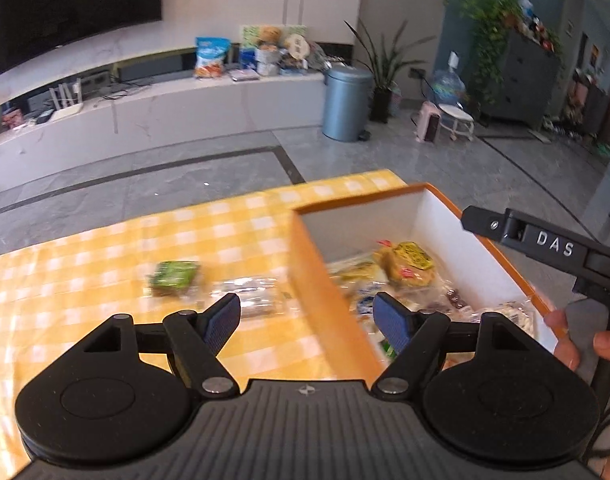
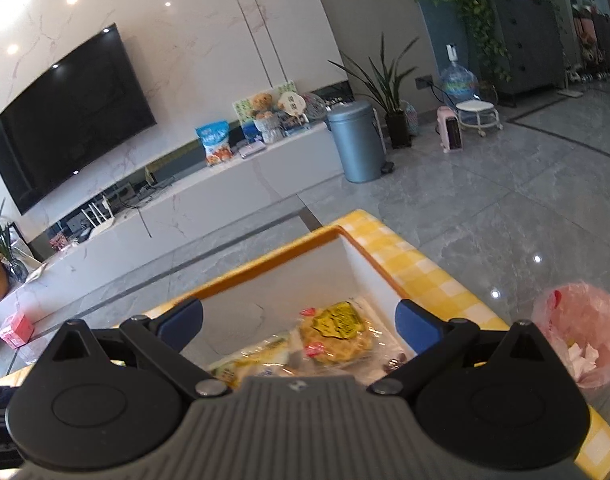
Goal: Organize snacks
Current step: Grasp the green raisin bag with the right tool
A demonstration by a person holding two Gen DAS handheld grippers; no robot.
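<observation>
An orange box [image 1: 317, 280] with white inner walls stands on the yellow checked tablecloth [image 1: 105, 264] and holds several wrapped snacks, among them a yellow-labelled waffle pack [image 1: 411, 264]. My left gripper [image 1: 307, 322] hangs open over the box's left wall with nothing between its blue pads. A green snack pack [image 1: 173, 276] and a clear wrapped snack [image 1: 251, 294] lie on the cloth left of the box. My right gripper [image 2: 299, 318] is open above the box [image 2: 265, 260], over the waffle pack [image 2: 337, 332]. Its black body [image 1: 553, 248] shows in the left wrist view, with a hand [image 1: 585, 340] under it.
The table's far edge drops to a grey tiled floor [image 2: 485, 208]. A pink-lined waste bin [image 2: 585, 344] stands right of the table. Farther off are a TV bench [image 1: 145, 112] and a blue-grey bin [image 1: 347, 102].
</observation>
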